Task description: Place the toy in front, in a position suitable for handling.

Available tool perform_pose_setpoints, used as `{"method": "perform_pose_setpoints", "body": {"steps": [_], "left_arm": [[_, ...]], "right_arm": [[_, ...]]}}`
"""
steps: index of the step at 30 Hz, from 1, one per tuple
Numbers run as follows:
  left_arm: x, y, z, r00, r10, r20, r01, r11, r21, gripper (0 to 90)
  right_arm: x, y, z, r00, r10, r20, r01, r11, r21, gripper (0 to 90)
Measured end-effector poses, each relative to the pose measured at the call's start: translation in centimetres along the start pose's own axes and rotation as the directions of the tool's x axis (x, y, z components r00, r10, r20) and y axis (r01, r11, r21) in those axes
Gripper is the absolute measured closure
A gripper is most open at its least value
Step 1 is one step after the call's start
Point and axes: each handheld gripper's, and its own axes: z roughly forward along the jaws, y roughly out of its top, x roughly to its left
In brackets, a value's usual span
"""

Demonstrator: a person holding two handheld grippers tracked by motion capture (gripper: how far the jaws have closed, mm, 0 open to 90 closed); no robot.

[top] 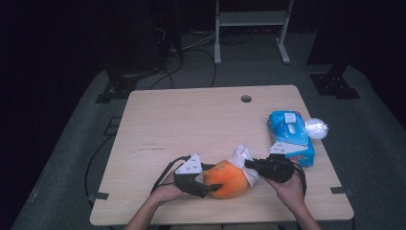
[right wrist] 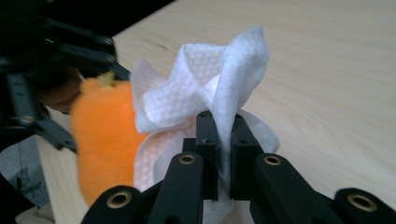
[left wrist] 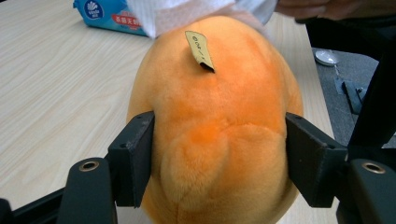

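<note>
- Orange plush toy [left wrist: 215, 135] sits right up close in the left gripper view, squeezed on both flanks by the left gripper [left wrist: 217, 158] — its black jaws are clamped onto the fur.
- On top of the toy, a small tan tag [left wrist: 200, 50] sticks up; there are marks on it, too small to read.
- From the high view, the toy [top: 226, 179] rests near the front edge of the wooden table [top: 191, 120], between the two hands, with the left gripper [top: 210, 184] on its left side.
- Over to the right gripper [right wrist: 224, 140]: jaws pressed together on a white wipe [right wrist: 205, 93], which bunches up above them and drapes against the toy's side.
- High view again: the right gripper [top: 251, 167] holds that wipe [top: 242, 160] against the toy's right end.
- Just behind the right hand lies a blue pack of wipes [top: 291, 136], with a logo and a red band of writing I can't make out.
- Touching the pack's far corner, a crumpled clear ball [top: 316, 128] sits at the table's right edge.
- Farther back, a round hole [top: 246, 98] in the tabletop; nothing sits between it and the toy.
</note>
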Motion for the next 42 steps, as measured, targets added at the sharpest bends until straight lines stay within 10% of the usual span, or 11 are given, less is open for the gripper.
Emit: {"method": "perform_pose_setpoints", "body": {"steps": [7,13,21,27,33,42], "left_arm": [[0.4,-0.2,-0.2,0.9998,-0.018,0.000,0.018,0.9998,0.001,31.1],[0.6,-0.4,-0.3,0.9997,-0.023,0.003,0.023,0.9997,-0.004,30.9],[0.7,-0.4,-0.4,0.9995,-0.032,0.006,0.032,0.9995,-0.004,30.7],[0.8,-0.5,-0.4,0.9993,-0.035,0.011,0.035,0.9993,-0.009,30.5],[0.8,-0.5,-0.4,0.9996,-0.028,0.002,0.028,0.9996,-0.002,30.3],[0.9,-0.6,-0.2,0.9979,-0.065,-0.005,0.065,0.9978,-0.012,30.2]], "right_arm": [[-0.6,-0.6,0.9,0.9998,0.017,-0.004,-0.017,0.998,0.056,84.3],[0.0,0.3,-0.3,0.9983,0.025,-0.052,-0.025,1.000,-0.011,84.2],[-1.1,-0.7,0.9,0.9994,0.036,0.002,-0.036,0.995,0.088,84.1],[-0.1,0.0,0.3,1.0000,0.001,-0.006,-0.001,0.999,0.041,83.9],[-1.3,-0.8,0.9,0.9989,0.045,0.014,-0.046,0.994,0.103,83.7],[1.3,0.3,1.0,0.9971,-0.053,-0.054,0.056,0.997,0.060,83.8]]}}
